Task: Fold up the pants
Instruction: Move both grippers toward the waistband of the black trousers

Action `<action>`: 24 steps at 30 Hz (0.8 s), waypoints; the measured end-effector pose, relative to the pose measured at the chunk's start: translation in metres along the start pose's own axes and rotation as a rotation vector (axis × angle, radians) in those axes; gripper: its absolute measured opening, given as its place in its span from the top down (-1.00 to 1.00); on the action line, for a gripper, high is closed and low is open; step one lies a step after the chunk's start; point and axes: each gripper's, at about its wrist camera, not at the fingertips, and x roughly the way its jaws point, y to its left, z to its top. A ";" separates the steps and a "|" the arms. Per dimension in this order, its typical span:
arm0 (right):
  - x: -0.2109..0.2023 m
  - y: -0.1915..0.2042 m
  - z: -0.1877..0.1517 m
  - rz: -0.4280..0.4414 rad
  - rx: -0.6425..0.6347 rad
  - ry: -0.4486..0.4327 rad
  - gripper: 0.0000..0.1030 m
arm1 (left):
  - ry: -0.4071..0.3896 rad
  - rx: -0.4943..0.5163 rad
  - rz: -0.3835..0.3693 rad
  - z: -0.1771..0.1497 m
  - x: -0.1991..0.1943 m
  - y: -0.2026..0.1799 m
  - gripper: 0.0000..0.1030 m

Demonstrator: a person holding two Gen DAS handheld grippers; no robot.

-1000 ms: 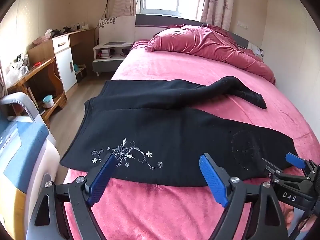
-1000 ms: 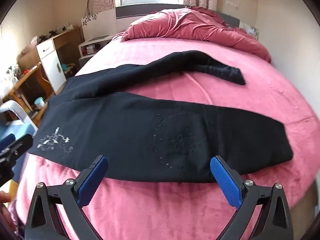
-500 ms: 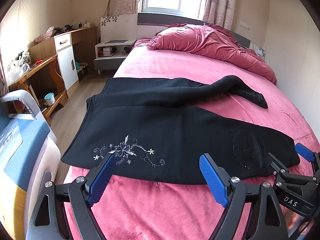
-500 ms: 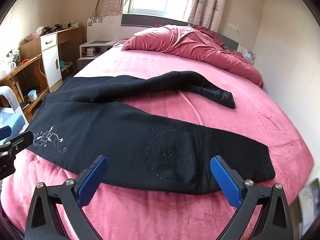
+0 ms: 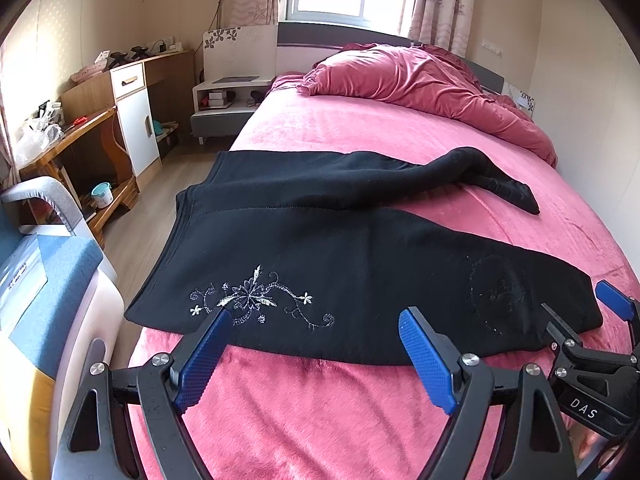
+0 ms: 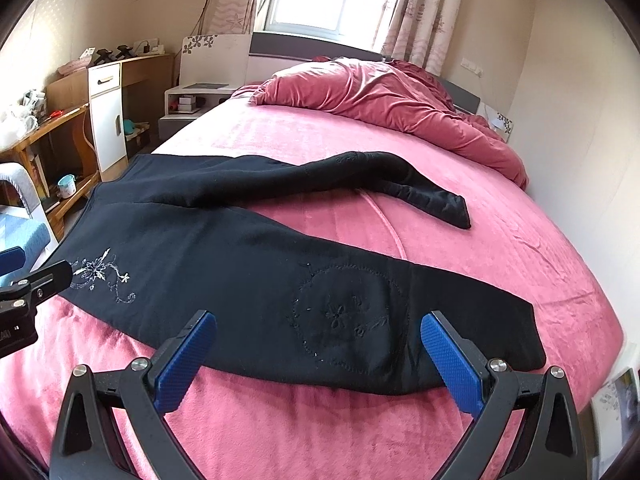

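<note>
- The black pants (image 5: 352, 256) lie spread flat across the pink bed (image 5: 360, 420), waistband at the left edge, both legs running to the right
- The near leg lies straight along the near side of the bed; the far leg (image 6: 360, 176) bends away toward the far right, its cuff resting apart from the near leg
- The left gripper (image 5: 316, 356) hangs just short of the near edge of the pants, jaws spread wide and holding nothing, its left blue pad by the white flower embroidery (image 5: 256, 300)
- The right gripper (image 6: 320, 356) is likewise wide apart and empty, lined up on the near leg by the stitched circle (image 6: 344, 312)
- A rumpled pink quilt (image 5: 420, 84) is heaped at the far end of the bed, well apart from the pants
- To the left stand a wooden desk (image 5: 80, 128), a white cabinet (image 5: 136, 116) and a low nightstand (image 5: 228, 104); nothing lies between grippers and cloth
- Compared with a second ago, both views take in more of the bed below the pants, and the pants lie as they did
</note>
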 end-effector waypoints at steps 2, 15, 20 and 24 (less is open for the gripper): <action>0.001 0.000 -0.001 0.000 0.000 0.005 -0.99 | 0.019 -0.001 0.001 0.000 0.001 0.000 -0.70; 0.027 -0.007 -0.018 0.058 0.049 0.109 -0.99 | 0.080 -0.020 0.020 -0.009 0.016 0.005 -0.70; 0.039 -0.017 -0.024 0.126 0.126 0.154 -0.99 | 0.113 -0.040 0.021 -0.012 0.022 0.012 -0.70; 0.047 -0.029 -0.030 0.178 0.209 0.180 -0.99 | 0.129 -0.049 0.031 -0.014 0.027 0.017 -0.70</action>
